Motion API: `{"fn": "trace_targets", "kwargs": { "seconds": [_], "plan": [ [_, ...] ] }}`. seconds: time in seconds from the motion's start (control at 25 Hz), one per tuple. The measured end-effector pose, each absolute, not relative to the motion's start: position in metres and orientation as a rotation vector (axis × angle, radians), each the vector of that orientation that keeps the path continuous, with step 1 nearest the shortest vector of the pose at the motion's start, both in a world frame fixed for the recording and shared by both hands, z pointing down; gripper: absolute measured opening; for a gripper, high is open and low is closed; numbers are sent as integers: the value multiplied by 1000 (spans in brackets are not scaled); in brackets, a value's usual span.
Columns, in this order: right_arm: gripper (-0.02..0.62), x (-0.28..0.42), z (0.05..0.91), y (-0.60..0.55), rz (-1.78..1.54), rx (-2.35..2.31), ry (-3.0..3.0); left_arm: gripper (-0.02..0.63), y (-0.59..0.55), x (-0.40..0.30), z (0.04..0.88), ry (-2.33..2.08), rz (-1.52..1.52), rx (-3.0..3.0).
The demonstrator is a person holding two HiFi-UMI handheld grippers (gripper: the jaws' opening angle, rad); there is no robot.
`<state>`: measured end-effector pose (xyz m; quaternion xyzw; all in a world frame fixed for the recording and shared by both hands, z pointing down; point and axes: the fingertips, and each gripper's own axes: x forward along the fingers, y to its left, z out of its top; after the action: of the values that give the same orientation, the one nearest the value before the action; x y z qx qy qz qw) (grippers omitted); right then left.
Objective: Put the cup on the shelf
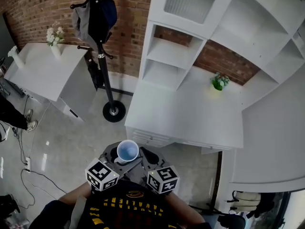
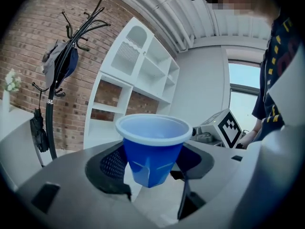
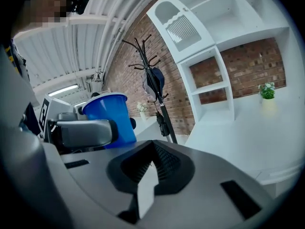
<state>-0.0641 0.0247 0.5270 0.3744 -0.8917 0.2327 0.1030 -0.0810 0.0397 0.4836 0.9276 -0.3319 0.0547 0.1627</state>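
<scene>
A blue cup point(image 1: 127, 151) with a white rim stands upright between the jaws of my left gripper point(image 1: 125, 156), which is shut on its lower body. The left gripper view shows the cup point(image 2: 152, 147) close up, with the pads pressing its sides. My right gripper point(image 1: 146, 155) sits just right of the cup, shut and holding nothing. In the right gripper view its jaws point(image 3: 151, 168) meet, and the cup point(image 3: 108, 117) shows at the left. The white shelf unit point(image 1: 176, 56) stands ahead, beyond a white counter point(image 1: 190, 113). Both grippers hang close to my body, short of the counter's front edge.
A small green plant point(image 1: 219, 82) stands on the counter near the brick wall. A black coat rack point(image 1: 102, 46) with a bag stands left of the shelves. Further left is a white table point(image 1: 43, 73) with a vase of flowers. Cables lie on the floor at the left.
</scene>
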Motion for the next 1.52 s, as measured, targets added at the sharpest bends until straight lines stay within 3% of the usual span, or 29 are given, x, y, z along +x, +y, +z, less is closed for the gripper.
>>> {"fn": "trace_targets", "kwargs": {
  "seconds": [0.6,1.52],
  "plan": [
    [-6,-74,559,-2,793,1215,-2433,296,-3,-114,513,-844,120,2580],
    [3,-11,504,-97,637,941,-2834,296,-86,-45,507,-1267,327,2537]
  ]
}}
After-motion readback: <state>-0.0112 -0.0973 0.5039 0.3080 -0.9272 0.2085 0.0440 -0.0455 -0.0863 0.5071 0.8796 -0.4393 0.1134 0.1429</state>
